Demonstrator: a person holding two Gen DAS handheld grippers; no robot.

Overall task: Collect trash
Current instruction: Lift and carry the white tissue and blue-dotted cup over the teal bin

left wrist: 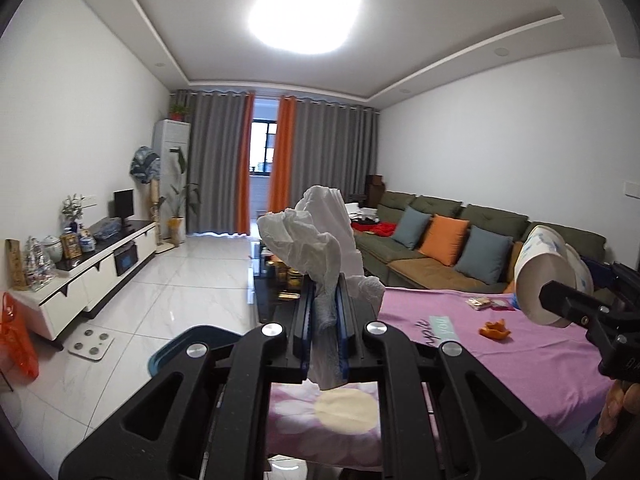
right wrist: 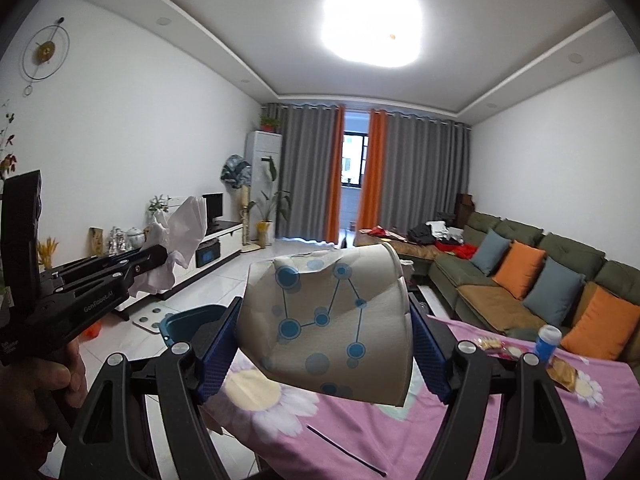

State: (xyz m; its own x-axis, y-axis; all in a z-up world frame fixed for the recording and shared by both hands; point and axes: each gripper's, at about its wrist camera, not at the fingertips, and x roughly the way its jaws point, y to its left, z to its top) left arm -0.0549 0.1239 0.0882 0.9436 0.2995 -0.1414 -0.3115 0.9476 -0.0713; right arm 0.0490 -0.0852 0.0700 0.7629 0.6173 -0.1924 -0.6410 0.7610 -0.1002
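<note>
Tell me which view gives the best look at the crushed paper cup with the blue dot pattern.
The right wrist view: the paper cup fills the centre, pinched between the right gripper pads, its dented wall and pattern plain. The left wrist view catches only the cup's bottom end at the right edge, partly hidden by that gripper.
</note>
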